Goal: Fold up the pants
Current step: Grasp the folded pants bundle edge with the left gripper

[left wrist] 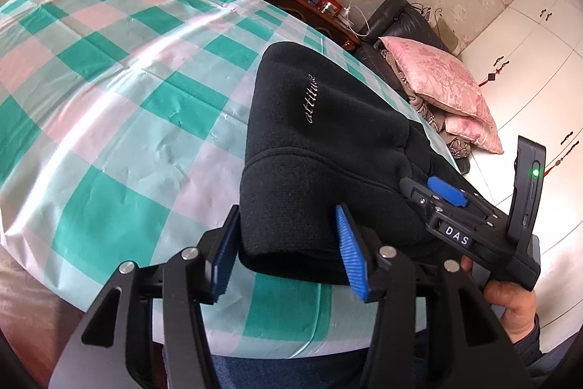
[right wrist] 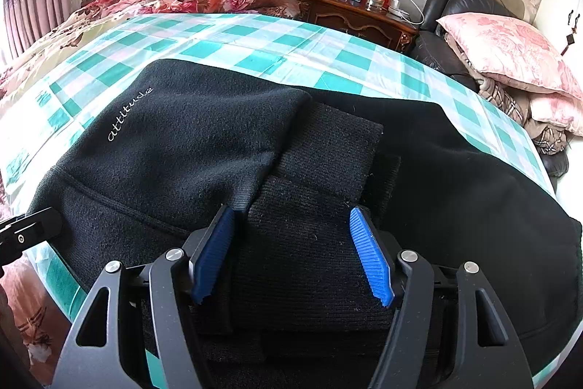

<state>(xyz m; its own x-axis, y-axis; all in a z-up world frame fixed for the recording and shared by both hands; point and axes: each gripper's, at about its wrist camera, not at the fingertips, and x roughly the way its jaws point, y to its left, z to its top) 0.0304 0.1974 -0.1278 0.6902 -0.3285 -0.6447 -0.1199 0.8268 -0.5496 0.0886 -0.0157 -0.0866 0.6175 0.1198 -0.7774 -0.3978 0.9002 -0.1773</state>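
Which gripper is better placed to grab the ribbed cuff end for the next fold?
Right. The right gripper is open with its jaws straddling the ribbed cuffs of the black pants. The left gripper is open at the pants' left edge, away from them.

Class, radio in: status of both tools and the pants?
Left tool open, astride pants edge. Right tool open over folded cuffs. Pants folded on checked sheet. Nothing in the way.

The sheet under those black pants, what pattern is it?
The sheet is checked in teal green, pale pink and light mint squares, clearest in the left wrist view.
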